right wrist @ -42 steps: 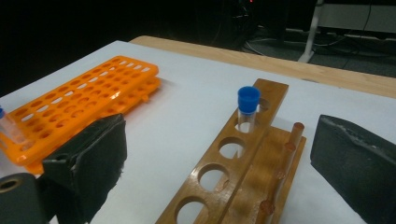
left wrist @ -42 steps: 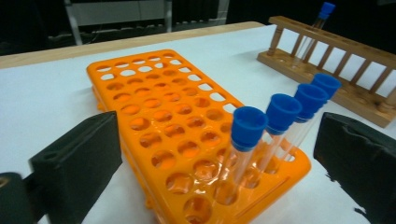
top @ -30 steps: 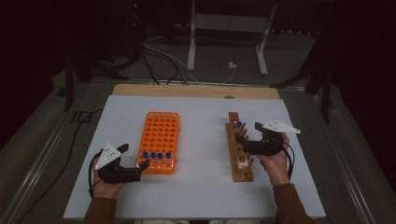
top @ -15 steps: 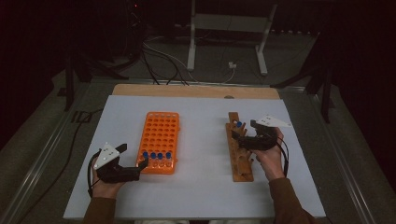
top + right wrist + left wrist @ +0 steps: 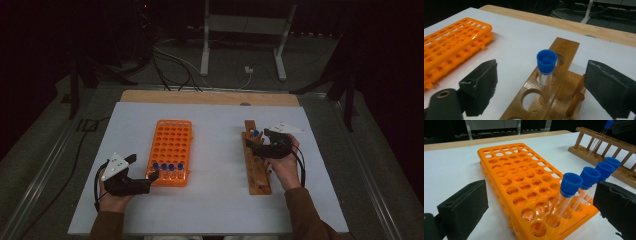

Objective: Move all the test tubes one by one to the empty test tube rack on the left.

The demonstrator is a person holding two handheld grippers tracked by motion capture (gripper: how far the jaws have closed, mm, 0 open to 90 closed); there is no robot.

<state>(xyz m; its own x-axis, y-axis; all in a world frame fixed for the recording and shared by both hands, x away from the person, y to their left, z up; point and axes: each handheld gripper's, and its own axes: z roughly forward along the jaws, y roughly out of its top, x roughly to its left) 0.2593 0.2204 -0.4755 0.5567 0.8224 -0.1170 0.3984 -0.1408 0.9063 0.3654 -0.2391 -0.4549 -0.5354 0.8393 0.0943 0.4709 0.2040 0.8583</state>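
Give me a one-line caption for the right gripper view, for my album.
Open black right gripper lined up on a blue-capped test tube standing in a wooden rack, orange rack beyond.

The high view was dim and soft, with the room beyond the surface (image 5: 210,125) sunk in near-black and only the white top catching even light from above. Shadows there were faint and short. The gripper views were brighter and sharper at mid-distance; the orange rack (image 5: 524,180) showed small glossy highlights in its wells, while the black fingers (image 5: 477,86) close to the lens were blurred, and straight edges bowed slightly toward the corners.
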